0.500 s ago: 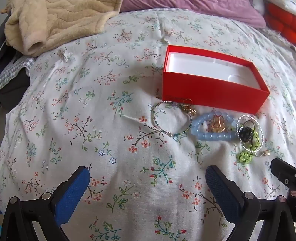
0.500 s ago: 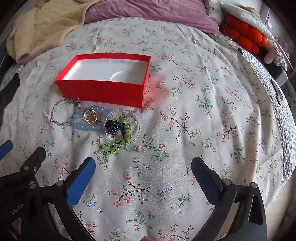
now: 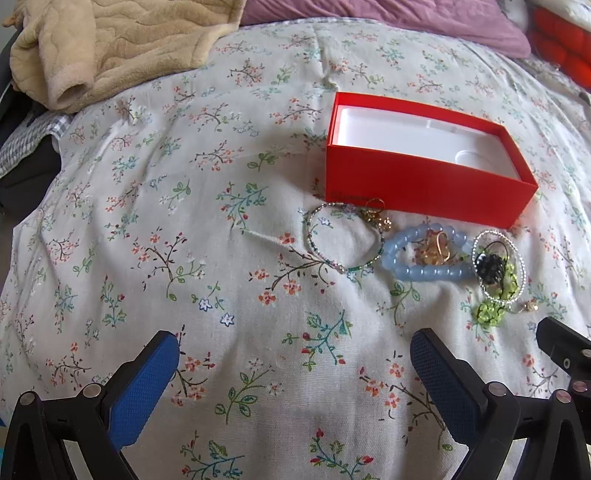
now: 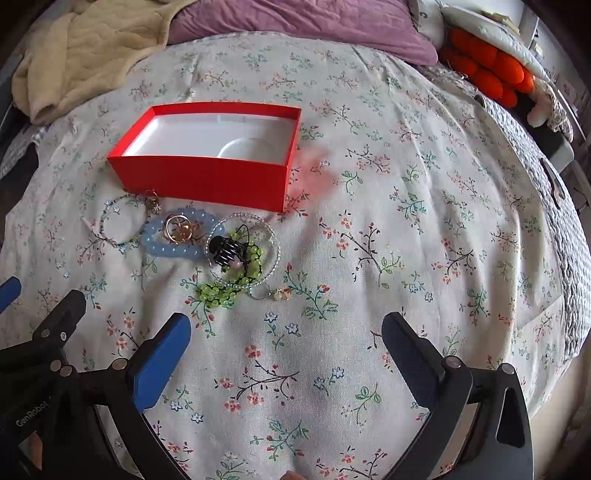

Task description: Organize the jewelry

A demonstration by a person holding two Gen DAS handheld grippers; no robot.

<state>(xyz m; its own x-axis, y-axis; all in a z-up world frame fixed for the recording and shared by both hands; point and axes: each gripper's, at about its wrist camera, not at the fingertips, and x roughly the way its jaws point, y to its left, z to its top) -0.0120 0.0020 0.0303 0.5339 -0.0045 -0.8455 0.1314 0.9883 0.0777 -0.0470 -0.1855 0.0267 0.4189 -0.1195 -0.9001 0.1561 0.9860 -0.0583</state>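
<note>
An open red box [image 3: 424, 184] with a bare white inside lies on the floral bedsheet; it also shows in the right wrist view [image 4: 207, 181]. In front of it lie a thin beaded bracelet [image 3: 343, 240], a pale blue bead bracelet [image 3: 424, 273] with gold pieces [image 3: 436, 249] inside, a clear bead bracelet [image 3: 517, 254] around a black hair clip [image 4: 225, 249], green beads [image 4: 221, 291] and a small earring [image 4: 280, 294]. My left gripper [image 3: 293, 360] is open and empty, below the jewelry. My right gripper [image 4: 286, 345] is open and empty, below and right of it.
A beige blanket [image 3: 122, 44] lies at the far left. A purple pillow [image 4: 295, 18] lies at the back. Orange plush [image 4: 491, 70] sits at the far right. The sheet drops off at the right edge [image 4: 569, 295].
Both views have shifted only slightly; the jewelry and box lie where they were, and both grippers stay open.
</note>
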